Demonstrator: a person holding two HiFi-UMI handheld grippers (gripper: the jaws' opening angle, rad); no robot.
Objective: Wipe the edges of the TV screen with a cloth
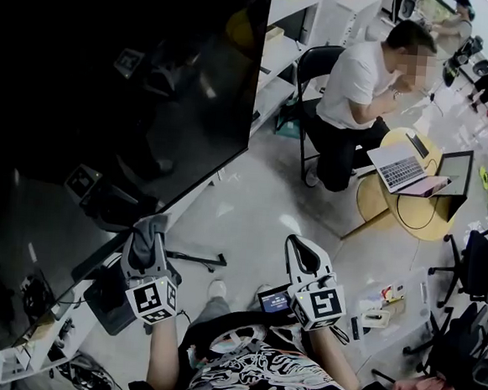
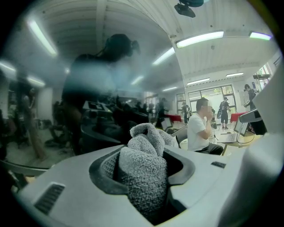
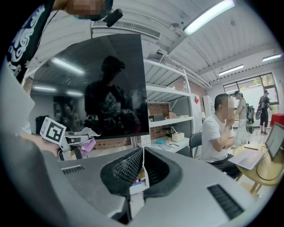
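My left hand-held gripper (image 1: 147, 243), clamped on the cloth (image 1: 146, 227), is at the TV screen (image 1: 109, 95)'s lower edge, which runs away up-right; the right hand-held gripper (image 1: 304, 252), closed and empty, hangs farther off

Cloth (image 2: 143, 175) between left tongs (image 1: 150, 227), beside TV screen (image 1: 110, 78) edge

Bright ceiling strips (image 2: 199, 39), warped dark edges

Bunched grey cloth (image 1: 147, 234) sits near the dark TV (image 1: 109, 95).
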